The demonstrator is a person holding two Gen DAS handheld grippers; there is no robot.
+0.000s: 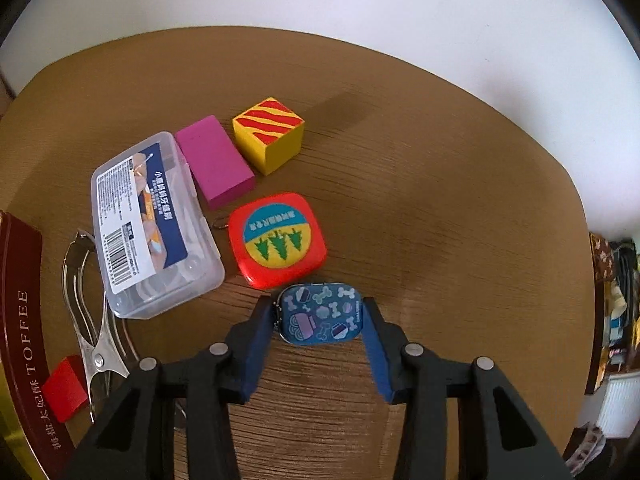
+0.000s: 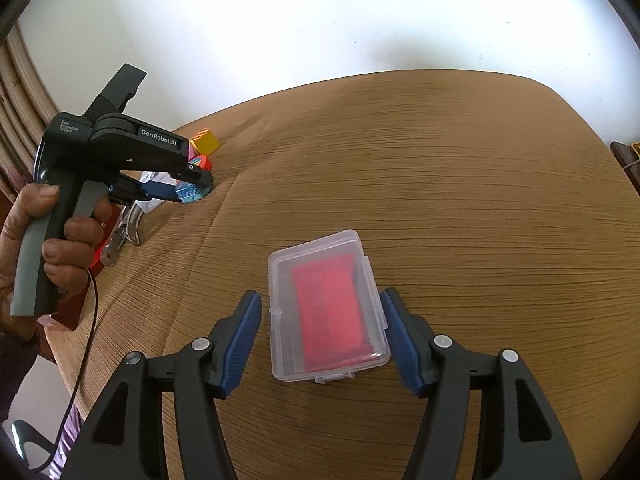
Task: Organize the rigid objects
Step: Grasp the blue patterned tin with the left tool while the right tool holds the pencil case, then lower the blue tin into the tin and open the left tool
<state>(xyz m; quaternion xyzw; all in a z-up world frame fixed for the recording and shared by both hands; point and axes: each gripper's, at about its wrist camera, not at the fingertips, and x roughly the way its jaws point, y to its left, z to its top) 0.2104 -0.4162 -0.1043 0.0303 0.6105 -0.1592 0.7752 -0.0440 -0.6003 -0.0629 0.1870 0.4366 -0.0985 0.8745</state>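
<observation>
My left gripper (image 1: 318, 316) is shut on a small blue patterned tin (image 1: 320, 316), held just in front of a red rounded tin (image 1: 278, 240) with trees on its lid. Beyond lie a magenta block (image 1: 216, 160), a yellow cube with red stripes (image 1: 269, 134) and a clear plastic box with a blue label (image 1: 154, 226). My right gripper (image 2: 320, 332) is open, its fingers either side of a clear plastic box holding a red insert (image 2: 328, 314) that lies on the table. The left gripper shows in the right wrist view (image 2: 192, 194), far left.
A metal clip (image 1: 90, 312) and a small red block (image 1: 64, 388) lie at the left by a dark red toffee tin (image 1: 20, 320). The brown wood-grain table (image 2: 460, 200) stretches right. A white wall stands behind. Clutter sits past the right edge (image 1: 616, 312).
</observation>
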